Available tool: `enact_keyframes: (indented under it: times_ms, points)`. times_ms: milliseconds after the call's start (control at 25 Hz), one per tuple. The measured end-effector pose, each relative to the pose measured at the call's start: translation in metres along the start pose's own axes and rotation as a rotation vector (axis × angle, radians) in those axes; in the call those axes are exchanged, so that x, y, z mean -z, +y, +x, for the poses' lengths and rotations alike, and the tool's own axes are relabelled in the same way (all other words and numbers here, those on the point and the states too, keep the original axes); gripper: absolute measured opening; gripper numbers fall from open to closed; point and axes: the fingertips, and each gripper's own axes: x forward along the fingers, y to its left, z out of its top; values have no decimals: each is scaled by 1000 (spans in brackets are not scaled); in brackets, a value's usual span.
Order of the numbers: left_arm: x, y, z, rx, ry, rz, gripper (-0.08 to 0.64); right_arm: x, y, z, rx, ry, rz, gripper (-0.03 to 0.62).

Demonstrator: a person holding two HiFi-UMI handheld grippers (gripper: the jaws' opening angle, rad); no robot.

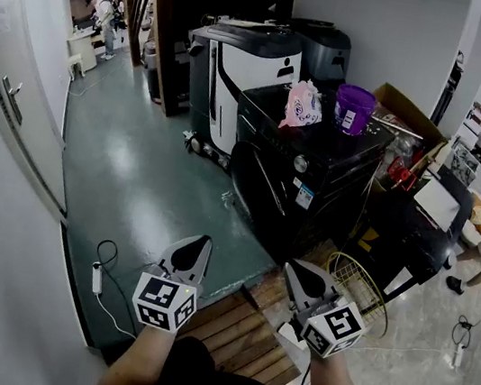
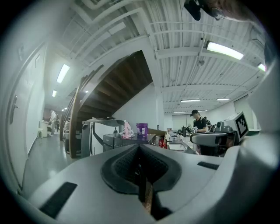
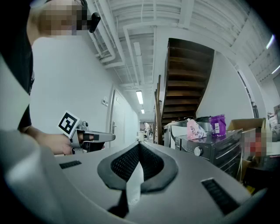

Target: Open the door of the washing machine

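A black front-loading washing machine [image 1: 301,184] stands ahead of me with its round door [image 1: 259,190] closed. On its top lie a pink bag [image 1: 303,104] and a purple cup [image 1: 354,109]. My left gripper [image 1: 203,243] and right gripper [image 1: 293,269] are held level side by side, well short of the machine, both shut with nothing between the jaws. In the left gripper view the washing machine [image 2: 120,141] sits far off; my left gripper [image 2: 139,151] is shut. The right gripper view shows the washing machine [image 3: 210,146] at right and my right gripper [image 3: 139,148] shut.
A white-and-black machine [image 1: 238,72] stands behind the washer. A cardboard box [image 1: 409,115] and a black table [image 1: 418,221] are at right, a wire basket [image 1: 357,289] by the washer's near corner. A wooden pallet [image 1: 240,333] lies below me, a door [image 1: 16,113] at left.
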Motion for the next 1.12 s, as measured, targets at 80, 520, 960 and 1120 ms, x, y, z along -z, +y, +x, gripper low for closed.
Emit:
enact_keyframes:
  times_ms: [80, 520, 960, 1120]
  points:
    - [-2, 1, -2, -7, -2, -3, 18, 2, 0, -2, 7, 13, -8, 15]
    - [-1, -8, -5, -7, 12, -10, 18, 1, 1, -16, 5, 0, 16, 15]
    - [-1, -15, -6, 14, 25, -8, 23, 10, -6, -12, 33, 82, -37, 15]
    - [-3, -13, -9, 8, 12, -5, 26, 4, -5, -11, 45, 80, -30, 18]
